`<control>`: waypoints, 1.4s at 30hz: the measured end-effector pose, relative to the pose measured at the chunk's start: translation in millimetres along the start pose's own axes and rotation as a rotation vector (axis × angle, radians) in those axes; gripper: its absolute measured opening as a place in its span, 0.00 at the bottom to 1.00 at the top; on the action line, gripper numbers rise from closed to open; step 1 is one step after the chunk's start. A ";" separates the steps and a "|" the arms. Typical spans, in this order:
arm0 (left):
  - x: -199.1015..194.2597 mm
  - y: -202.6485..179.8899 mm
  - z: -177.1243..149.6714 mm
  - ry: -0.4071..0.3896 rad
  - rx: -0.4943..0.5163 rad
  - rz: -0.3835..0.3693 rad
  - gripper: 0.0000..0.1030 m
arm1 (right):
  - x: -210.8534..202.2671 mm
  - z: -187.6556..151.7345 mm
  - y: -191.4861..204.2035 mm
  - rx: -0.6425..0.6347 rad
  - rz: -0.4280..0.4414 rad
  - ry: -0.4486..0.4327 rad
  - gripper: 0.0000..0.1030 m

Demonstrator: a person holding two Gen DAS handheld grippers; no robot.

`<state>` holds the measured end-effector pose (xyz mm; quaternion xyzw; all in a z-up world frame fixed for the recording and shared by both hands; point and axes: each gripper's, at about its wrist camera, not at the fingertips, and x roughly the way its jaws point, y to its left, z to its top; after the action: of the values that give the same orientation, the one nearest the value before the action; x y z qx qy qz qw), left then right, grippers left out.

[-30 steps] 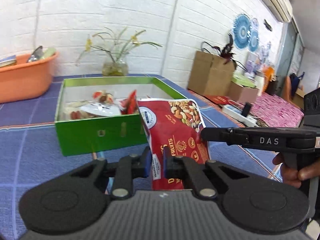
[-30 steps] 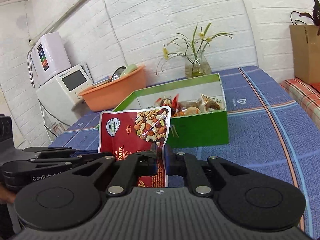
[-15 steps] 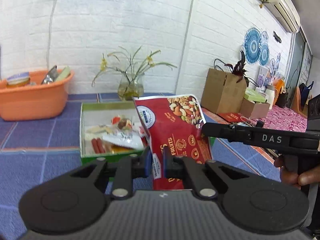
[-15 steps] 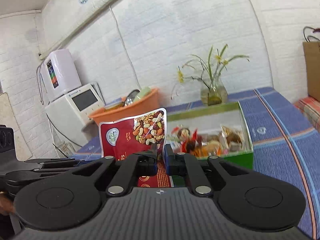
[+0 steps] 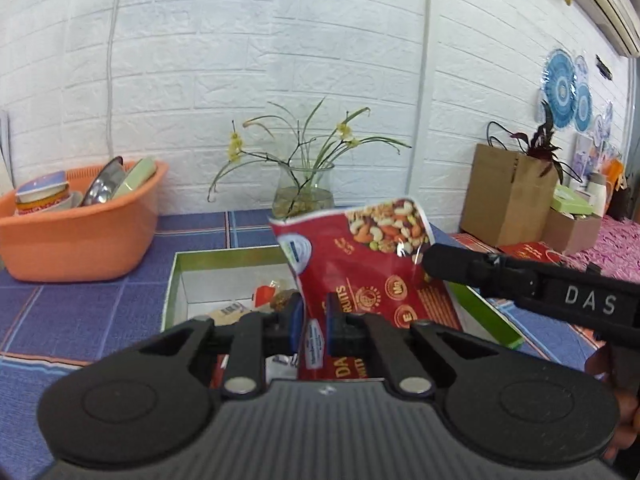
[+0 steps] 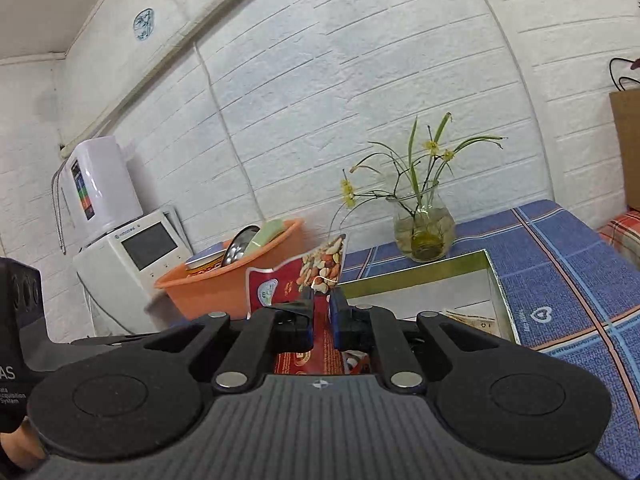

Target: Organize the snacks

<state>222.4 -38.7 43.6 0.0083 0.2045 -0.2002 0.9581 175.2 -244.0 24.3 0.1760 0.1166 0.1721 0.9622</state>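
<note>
A red pouch of mixed nuts [image 5: 360,264] hangs upright over the open green box [image 5: 176,280]. My left gripper [image 5: 314,316] is shut on the pouch's lower left edge. In the right wrist view the pouch [image 6: 288,284] stands edge-on between the blue pads of my right gripper [image 6: 321,308]. That gripper's jaws are opening, though the pads still touch the foil. From the left wrist view the right gripper [image 5: 430,258] reaches the pouch's upper right edge. Several small snack packets [image 5: 264,296] lie in the box [image 6: 496,280].
An orange basin [image 5: 80,240] holding dishes stands at the back left. A glass vase [image 5: 304,196] with flowers is behind the box by the white brick wall. A brown paper bag [image 5: 504,208] stands far right, and white appliances [image 6: 132,252] sit left of the basin.
Both grippers carried the pouch forward and slightly up, from in front of the green box to above it. The box now lies low in both views, partly under the pouch.
</note>
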 end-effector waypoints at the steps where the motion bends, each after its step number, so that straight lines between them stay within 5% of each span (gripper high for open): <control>1: 7.0 -1.0 1.9 -0.001 0.000 0.013 0.00 | 4.4 -0.6 -5.6 0.018 0.001 -0.010 0.21; 5: 29.6 7.3 1.6 0.026 -0.047 0.055 0.00 | 14.4 -2.6 -26.7 0.136 0.015 -0.032 0.41; 7: 27.4 14.3 -2.1 0.018 -0.079 0.074 0.07 | 9.8 -5.2 -33.7 0.168 0.011 -0.069 0.81; 9: 18.7 19.4 -5.1 0.005 -0.089 0.088 0.32 | 7.2 -1.7 -33.4 0.137 -0.017 -0.072 0.87; 10: 11.9 20.4 -7.2 -0.004 -0.089 0.093 0.53 | 4.8 0.4 -31.8 0.113 -0.030 -0.081 0.88; 13: -14.4 15.2 -13.1 -0.018 -0.018 0.101 0.56 | -3.9 6.4 -28.2 0.089 -0.038 -0.096 0.96; 18: -67.9 6.0 -37.5 0.027 0.041 0.087 0.62 | -17.1 12.5 -20.6 0.157 0.055 -0.028 1.00; 22: -112.4 5.1 -67.5 0.104 0.016 0.003 0.64 | -32.5 7.0 -6.5 0.200 0.111 0.080 1.00; 30: -177.5 -5.8 -122.8 0.226 0.038 -0.186 0.67 | -107.9 -42.2 11.3 0.191 0.062 0.271 1.00; 42: -175.5 -17.5 -162.0 0.376 0.081 -0.310 0.72 | -182.9 -128.9 -0.7 0.704 0.068 0.536 1.00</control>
<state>5.9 27.8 -34.3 0.0525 0.3698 -0.3477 0.8600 -28.4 -274.2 -63.5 0.4458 0.4077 0.1929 0.7732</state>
